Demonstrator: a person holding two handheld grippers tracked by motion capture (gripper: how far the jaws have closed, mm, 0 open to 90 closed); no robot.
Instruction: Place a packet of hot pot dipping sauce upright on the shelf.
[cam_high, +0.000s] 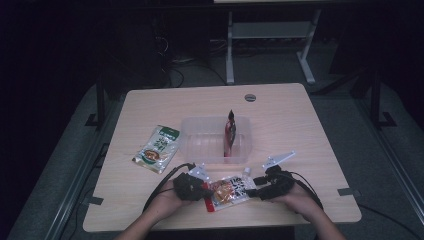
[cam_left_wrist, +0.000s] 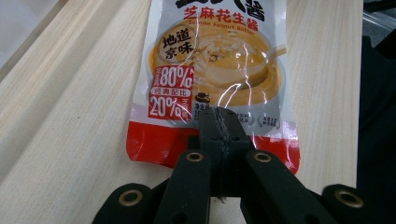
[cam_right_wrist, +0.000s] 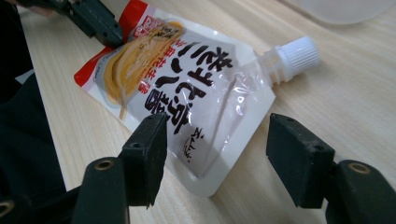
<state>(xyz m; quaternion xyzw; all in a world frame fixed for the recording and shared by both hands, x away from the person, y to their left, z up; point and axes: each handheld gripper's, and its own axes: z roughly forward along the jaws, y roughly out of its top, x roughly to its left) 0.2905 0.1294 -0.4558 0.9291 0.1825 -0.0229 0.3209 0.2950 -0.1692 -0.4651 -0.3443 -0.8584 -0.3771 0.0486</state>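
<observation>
Sauce pouch (cam_high: 229, 191) is lying flat at the near edge of the table (cam_high: 300, 120), between both grippers. Left gripper (cam_left_wrist: 219, 122) is pinching the pouch's red bottom edge, jaws pressed together on it. Right gripper (cam_right_wrist: 217, 140) is sitting at the pouch's upper corner, jaws spread wide on either side of it, not touching. White screw cap (cam_right_wrist: 297, 54) is pointing away toward the clear tray (cam_high: 200, 145), which is lying just beyond the pouch at mid-table. A dark red packet (cam_high: 230, 131) is standing upright inside the tray, at its right side. A green-and-white packet (cam_high: 156, 148) is lying flat to the tray's left, well apart from the pouch. Nothing is sitting between pouch and tray. Pouch itself: glossy white film, clear around the spout, picture of tan sesame peanut sauce, black characters, red band at bottom with "80%" and "20%" in a red box. A grey round cap (cam_high: 250, 97) is sitting in the table's far side.
</observation>
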